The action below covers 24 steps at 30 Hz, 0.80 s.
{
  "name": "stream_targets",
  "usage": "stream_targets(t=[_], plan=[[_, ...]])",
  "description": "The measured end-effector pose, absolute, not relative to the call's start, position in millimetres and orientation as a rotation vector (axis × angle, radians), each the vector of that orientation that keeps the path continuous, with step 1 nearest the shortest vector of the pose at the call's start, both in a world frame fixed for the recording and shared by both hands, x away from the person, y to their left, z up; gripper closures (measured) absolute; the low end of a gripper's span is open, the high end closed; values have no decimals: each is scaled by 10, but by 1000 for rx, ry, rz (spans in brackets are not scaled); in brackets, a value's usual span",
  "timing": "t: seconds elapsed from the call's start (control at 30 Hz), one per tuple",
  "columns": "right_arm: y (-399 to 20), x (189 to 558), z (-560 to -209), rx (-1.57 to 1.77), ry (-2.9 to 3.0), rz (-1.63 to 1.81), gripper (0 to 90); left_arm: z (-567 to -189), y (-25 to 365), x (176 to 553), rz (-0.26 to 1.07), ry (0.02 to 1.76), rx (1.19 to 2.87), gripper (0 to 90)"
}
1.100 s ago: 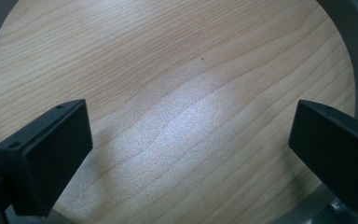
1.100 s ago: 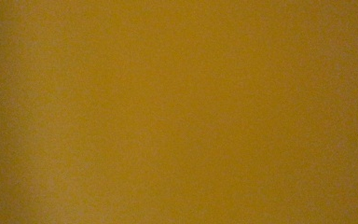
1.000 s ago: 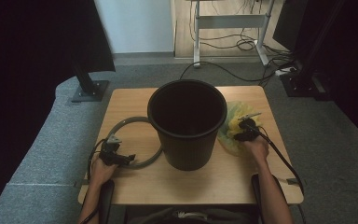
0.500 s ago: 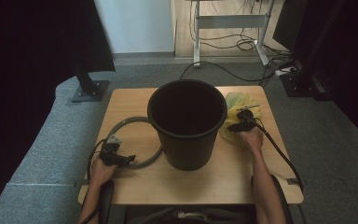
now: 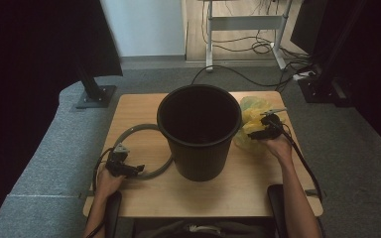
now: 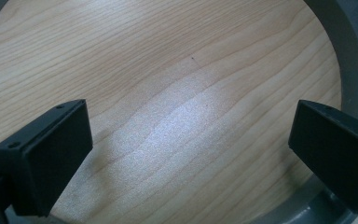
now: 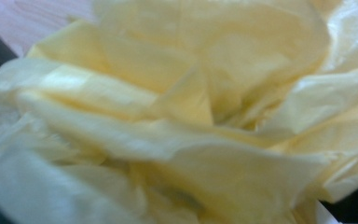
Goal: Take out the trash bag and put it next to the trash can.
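Yellow plastic bag (image 5: 252, 126) lies crumpled on the wooden table (image 5: 129, 111), just beside the right wall of the big black bucket (image 5: 200, 130). The right gripper (image 5: 264, 128) sits right on top of the bag, at its near right part, held by the person's right hand (image 5: 278, 145). In the right gripper view the soft yellow folds (image 7: 177, 116) are very close and blurry. The right jaws have just been opening, and the bag's folds bunch up in front of them; I cannot tell if the pads touch it.

On the other side of the bucket, the left gripper (image 5: 129, 169) rests low on the table by a grey ring (image 5: 134, 130). In the left gripper view its jaws stand far apart over bare wood, with nothing between them, and the grey ring (image 6: 354, 60) curves around them.
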State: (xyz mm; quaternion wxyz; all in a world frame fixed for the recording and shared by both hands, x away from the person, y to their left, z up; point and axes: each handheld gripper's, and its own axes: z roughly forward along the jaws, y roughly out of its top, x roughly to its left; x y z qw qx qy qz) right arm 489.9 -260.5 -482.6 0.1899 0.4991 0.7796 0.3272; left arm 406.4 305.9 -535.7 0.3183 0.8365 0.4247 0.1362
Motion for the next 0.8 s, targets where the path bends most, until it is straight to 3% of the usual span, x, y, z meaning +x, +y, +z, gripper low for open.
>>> stream_targets(t=[0.13,0.23,0.3,0.37,0.53,0.67,0.73,0.8], plan=[[-2653,4728,-4713,1374,2211,866,185,-5363,3050,4063,356,1117,2208,0],[-2695,4602,-4630,1313,2222,879,542,-5365,3044,4065,355,1114,2214,0],[-2698,4589,-4626,1309,2217,852,673,-5364,3043,4065,357,1115,2215,0],[-2681,4620,-4659,1296,2198,839,735,-5362,3044,4064,361,1118,2214,0],[-2595,4854,-4833,1336,2171,889,754,-5361,3054,4067,367,1129,2211,0],[-2546,4985,-4921,1345,2152,898,713,-5365,3047,4068,368,1129,2219,0],[-2545,4988,-4916,1350,2149,912,646,-5365,3043,4067,369,1126,2222,0],[-2546,4970,-4901,1344,2149,906,524,-5367,3044,4069,367,1127,2223,0]])
